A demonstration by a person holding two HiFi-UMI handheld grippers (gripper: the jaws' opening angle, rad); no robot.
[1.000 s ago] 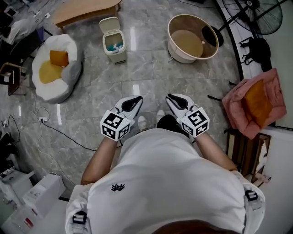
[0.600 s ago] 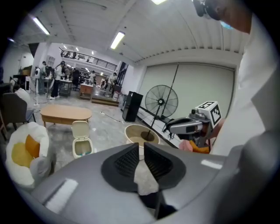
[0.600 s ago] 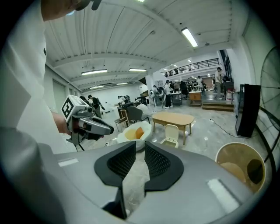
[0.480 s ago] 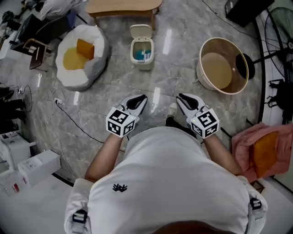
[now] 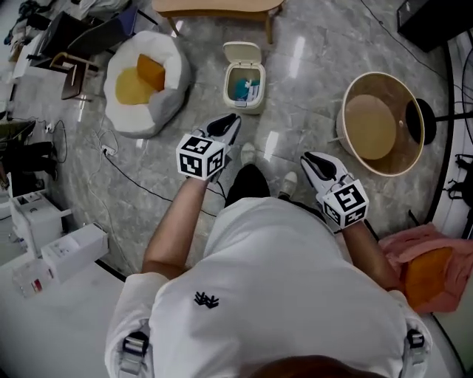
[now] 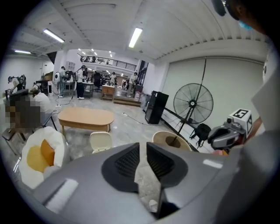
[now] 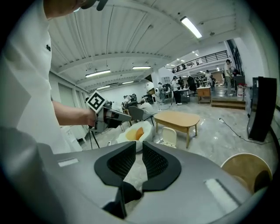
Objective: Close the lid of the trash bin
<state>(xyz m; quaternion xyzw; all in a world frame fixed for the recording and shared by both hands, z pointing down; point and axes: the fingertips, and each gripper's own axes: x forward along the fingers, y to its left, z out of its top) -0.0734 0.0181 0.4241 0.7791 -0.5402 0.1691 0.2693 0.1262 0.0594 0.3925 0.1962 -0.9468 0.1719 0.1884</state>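
Right now the trash bin stands on open floor, lid up, just ahead of left hand-held gripper. Right hand-held gripper sits further back. Both clenched, empty.

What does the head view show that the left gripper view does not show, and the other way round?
Only the head view: the inside of the open trash bin, with blue items in it, and the whole left tool. Only the left gripper view: the ceiling lights, people far off, and that tool's jaws, close together with nothing between. Both: the raised bin lid, the wooden table, the round tub and the right tool.
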